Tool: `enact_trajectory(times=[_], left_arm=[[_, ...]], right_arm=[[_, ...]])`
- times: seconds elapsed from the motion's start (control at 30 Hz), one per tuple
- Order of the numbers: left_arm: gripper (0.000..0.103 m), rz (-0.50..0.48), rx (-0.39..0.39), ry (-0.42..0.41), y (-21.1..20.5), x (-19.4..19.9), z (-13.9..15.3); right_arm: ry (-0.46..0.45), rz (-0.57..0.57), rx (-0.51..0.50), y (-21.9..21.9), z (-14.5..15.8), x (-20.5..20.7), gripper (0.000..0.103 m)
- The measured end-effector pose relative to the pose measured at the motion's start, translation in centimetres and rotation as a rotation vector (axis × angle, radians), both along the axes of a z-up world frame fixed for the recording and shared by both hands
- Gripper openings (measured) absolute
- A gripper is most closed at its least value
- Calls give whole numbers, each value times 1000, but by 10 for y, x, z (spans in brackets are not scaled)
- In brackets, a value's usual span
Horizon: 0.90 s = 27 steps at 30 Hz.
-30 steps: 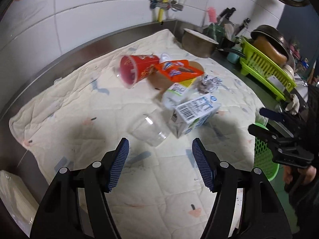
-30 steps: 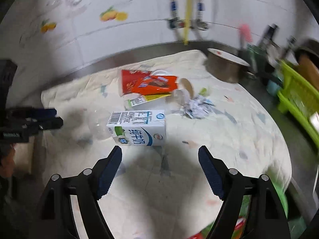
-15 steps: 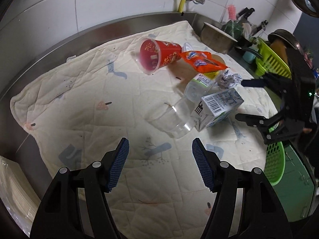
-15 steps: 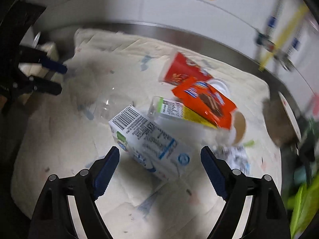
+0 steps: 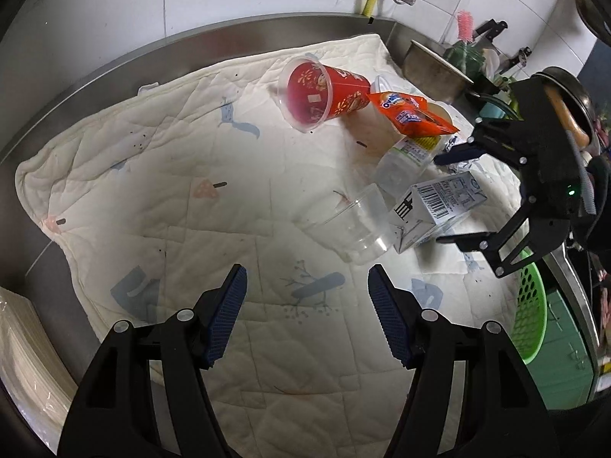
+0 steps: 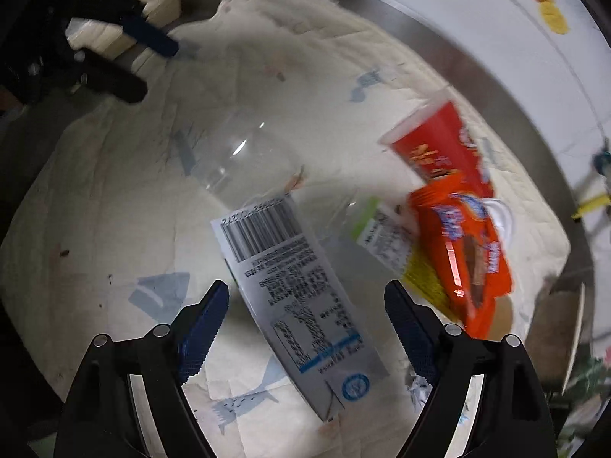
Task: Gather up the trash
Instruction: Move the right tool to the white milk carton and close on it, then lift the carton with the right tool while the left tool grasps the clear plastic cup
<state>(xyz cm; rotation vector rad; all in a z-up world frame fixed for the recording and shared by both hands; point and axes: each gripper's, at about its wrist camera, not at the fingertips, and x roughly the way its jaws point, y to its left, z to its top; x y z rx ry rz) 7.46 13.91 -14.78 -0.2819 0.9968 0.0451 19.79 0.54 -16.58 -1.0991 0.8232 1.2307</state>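
Trash lies on a quilted cloth [image 5: 152, 191]: a clear plastic cup [image 5: 355, 225] on its side, a milk carton [image 5: 439, 206], a labelled plastic bottle [image 5: 408, 156], an orange snack packet [image 5: 412, 112] and a red cup [image 5: 324, 93]. My left gripper [image 5: 307, 286] hangs open just short of the clear cup, holding nothing. My right gripper [image 6: 307, 294] is open and points down over the milk carton [image 6: 294, 282], which lies between its fingers without the pads pressing on it. In the left wrist view the right gripper [image 5: 443, 198] straddles the carton's far end.
A green basket [image 5: 530, 305] hangs off the counter's right edge. A metal bowl [image 5: 431, 65] and a dish rack stand at the back right. A steel rim and tiled wall bound the cloth at the back. White stacked sheets [image 5: 23, 343] sit at the lower left.
The right gripper rolled sharply and came down over the milk carton, which now lies between its fingers. The left gripper sank a little toward the clear cup.
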Motion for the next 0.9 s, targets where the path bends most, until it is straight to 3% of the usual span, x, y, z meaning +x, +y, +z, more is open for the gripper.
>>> enact_trajectory(times=[0.1, 0.17, 0.23, 0.33, 0.43, 0.57, 0.9], left_arm=[[66, 4, -9, 4, 0, 2, -1], [66, 4, -20, 4, -1, 3, -1], [66, 2, -29, 8, -4, 6, -2], [66, 7, -51, 18, -9, 14, -2], [77, 34, -68, 38, -13, 24, -5], [77, 88, -141, 62, -16, 42, -9], [77, 209, -214, 128, -25, 77, -29]], right_arm=[[0, 21, -45, 4, -10, -2, 64], [2, 17, -48, 2, -11, -4, 60], [10, 15, -41, -1, -8, -8, 47], [29, -61, -13, -9, -1, -8, 45], [59, -149, 37, -20, 10, -10, 43], [69, -306, 120, -42, 26, -23, 42], [72, -596, 286, -104, 51, -64, 42]])
